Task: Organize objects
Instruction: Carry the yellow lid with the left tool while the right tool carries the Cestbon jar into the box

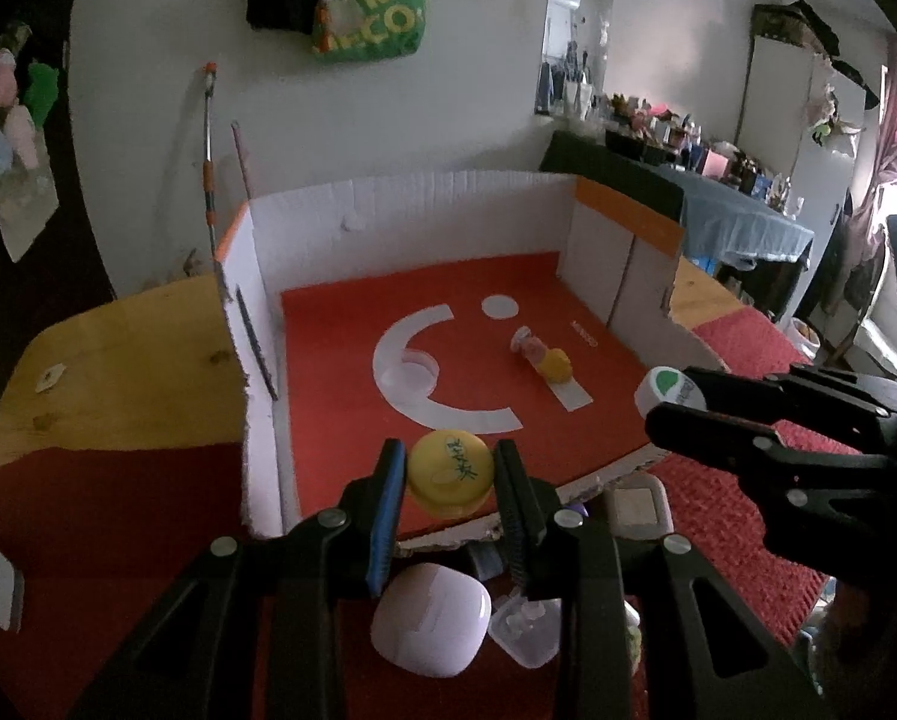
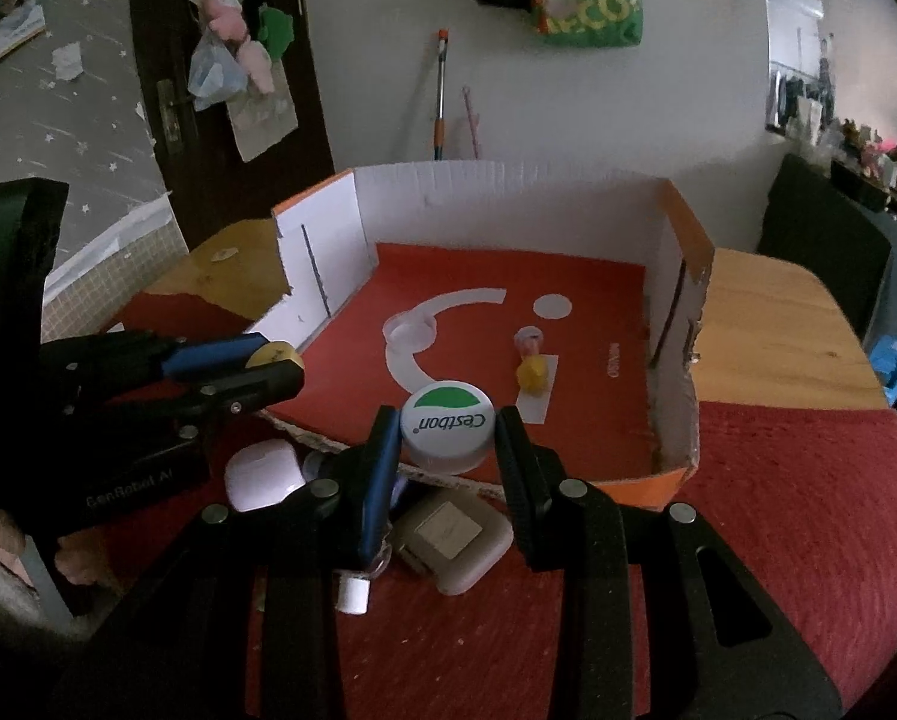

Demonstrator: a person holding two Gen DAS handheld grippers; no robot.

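Left wrist view puts the wooden table at far left, partly under a red cloth. On it stands an open cardboard box with white walls and a red floor. Near the middle, the left gripper clamps a yellow cap between its two fingers, held above the box's near edge. Just below the fingers on the cloth lie a white earbud case and a small clear bottle. Farther in, on the box floor, lies a small bottle with a yellow cap, with a clear tape roll to its left. At right, the right gripper grips a white cap with a green mark, which is also raised near the box's front right corner.

Right wrist view shows the same white cap squeezed between that gripper's fingers, and a beige square case on the cloth just beneath.
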